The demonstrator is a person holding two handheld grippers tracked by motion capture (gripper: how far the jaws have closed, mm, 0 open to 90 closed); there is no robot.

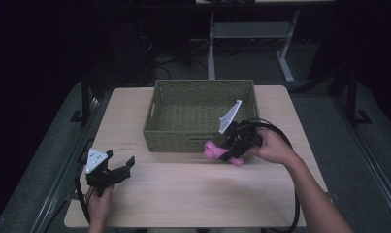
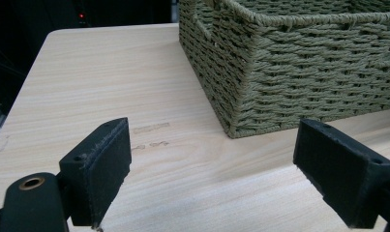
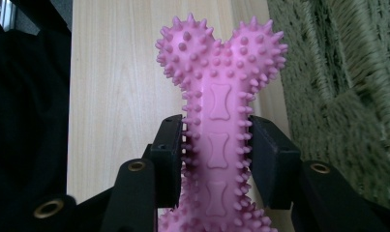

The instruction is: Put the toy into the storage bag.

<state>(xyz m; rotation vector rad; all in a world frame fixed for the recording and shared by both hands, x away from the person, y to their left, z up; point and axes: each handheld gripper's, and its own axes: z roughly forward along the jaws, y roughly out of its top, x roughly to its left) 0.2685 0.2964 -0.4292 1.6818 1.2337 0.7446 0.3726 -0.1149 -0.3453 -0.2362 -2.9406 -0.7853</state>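
We've got the pink spiky bone toy (image 3: 217,130) clamped mid-shaft in the R gripper (image 3: 217,159), just in front of the basket (image 1: 183,138). Looks light, rubbery, nubs give grip; shaft's the spot. L gripper (image 2: 212,179) jaws wide, empty.

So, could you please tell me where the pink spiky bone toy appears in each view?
High view: the pink bone toy is right of centre, in the right gripper, against the green woven basket.
Left gripper view: not in it.
Right gripper view: centre, upright between the fingers.
Shared landmark: the basket.
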